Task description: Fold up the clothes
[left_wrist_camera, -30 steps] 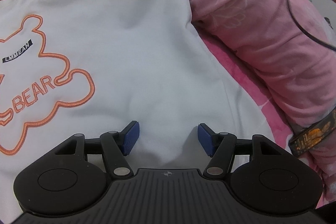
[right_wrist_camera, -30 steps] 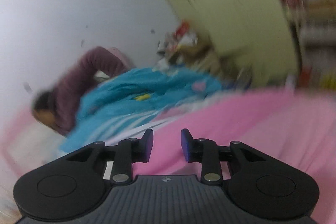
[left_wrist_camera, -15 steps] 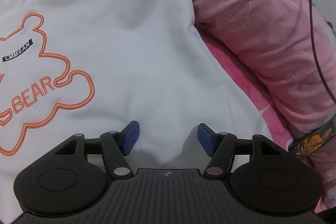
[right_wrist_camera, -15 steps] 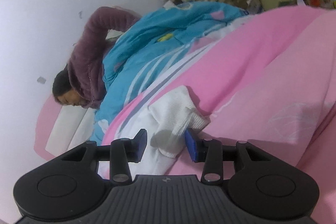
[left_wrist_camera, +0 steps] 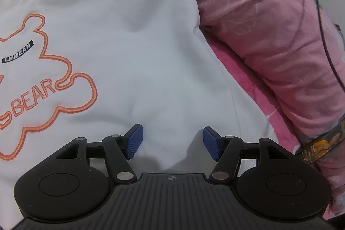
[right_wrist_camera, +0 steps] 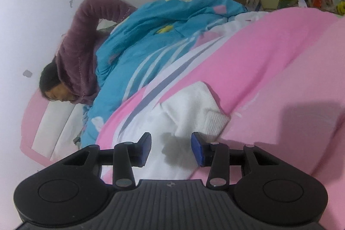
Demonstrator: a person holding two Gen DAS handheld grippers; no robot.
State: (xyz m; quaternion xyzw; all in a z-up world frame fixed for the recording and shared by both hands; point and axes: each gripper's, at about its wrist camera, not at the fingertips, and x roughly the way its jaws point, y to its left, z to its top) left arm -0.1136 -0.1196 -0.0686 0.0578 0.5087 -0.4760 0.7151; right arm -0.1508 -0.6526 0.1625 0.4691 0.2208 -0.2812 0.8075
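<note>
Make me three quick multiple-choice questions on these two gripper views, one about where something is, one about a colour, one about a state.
1. Where does the pink quilt lie relative to the white sweatshirt in the left wrist view?
A right
B left
C underneath

2. What colour is the bear outline?
A blue
B orange
C green

3. How is the left gripper?
A shut on a cuff
B open over white cloth
C holding a cable

A: quilt bulges along the shirt's right edge.
B: the outline is orange.
B: pads apart, nothing pinched.

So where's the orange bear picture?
In the left wrist view, the orange bear outline is on the white sweatshirt, at the picture's left side, left of the left gripper.
</note>
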